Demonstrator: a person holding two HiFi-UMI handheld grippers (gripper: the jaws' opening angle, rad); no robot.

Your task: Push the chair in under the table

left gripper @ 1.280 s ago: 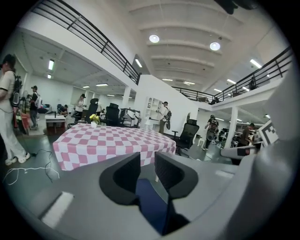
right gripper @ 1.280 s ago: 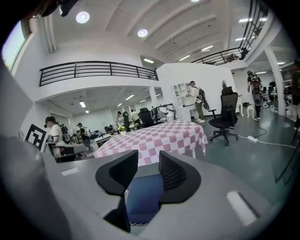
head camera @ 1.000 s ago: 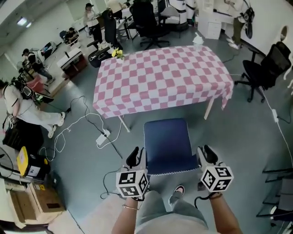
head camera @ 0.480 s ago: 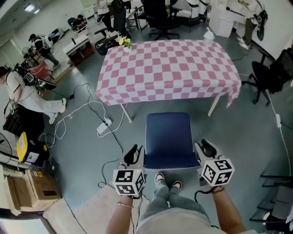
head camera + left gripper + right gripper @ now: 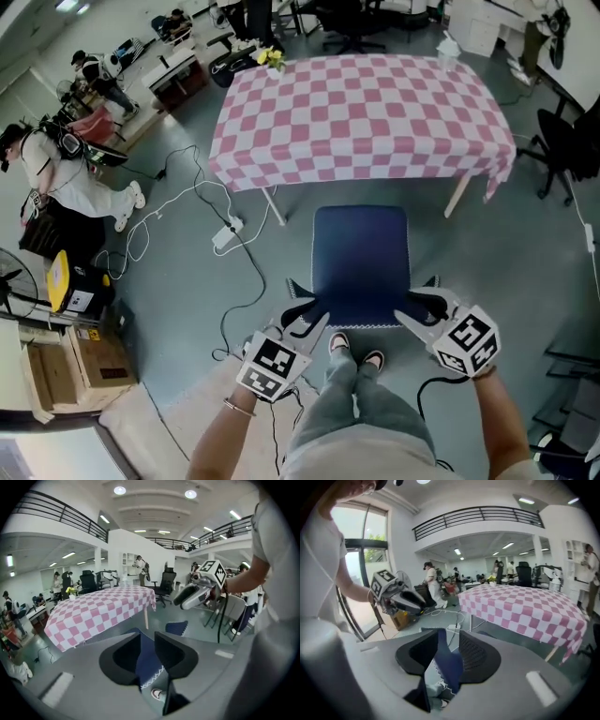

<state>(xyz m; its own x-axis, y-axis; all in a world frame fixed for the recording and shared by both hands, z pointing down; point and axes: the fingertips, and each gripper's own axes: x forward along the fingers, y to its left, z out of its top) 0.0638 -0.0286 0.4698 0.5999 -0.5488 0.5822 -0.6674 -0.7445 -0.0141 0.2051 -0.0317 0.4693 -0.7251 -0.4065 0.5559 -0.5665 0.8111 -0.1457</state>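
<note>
A blue chair (image 5: 361, 248) stands just in front of the table with the pink-and-white checked cloth (image 5: 361, 112), its seat facing the table. My left gripper (image 5: 307, 307) is at the left end of the chair's backrest, my right gripper (image 5: 416, 302) at the right end, both turned inward. In the left gripper view the blue backrest edge (image 5: 146, 660) lies between the jaws of the left gripper (image 5: 146, 644). In the right gripper view the blue backrest (image 5: 447, 663) sits between the jaws of the right gripper (image 5: 449, 646) with a gap on one side. Both stand open around it.
White cables and a power strip (image 5: 230, 234) lie on the floor left of the chair. A black office chair (image 5: 567, 141) stands right of the table. Yellow flowers (image 5: 272, 58) sit on the table's far left corner. Cardboard boxes (image 5: 66, 375) and a person (image 5: 66, 178) are at the left.
Both grippers have rolled inward and come down from beside the backrest onto its ends. The person has stepped forward, and the chair now stands closer to the table.
</note>
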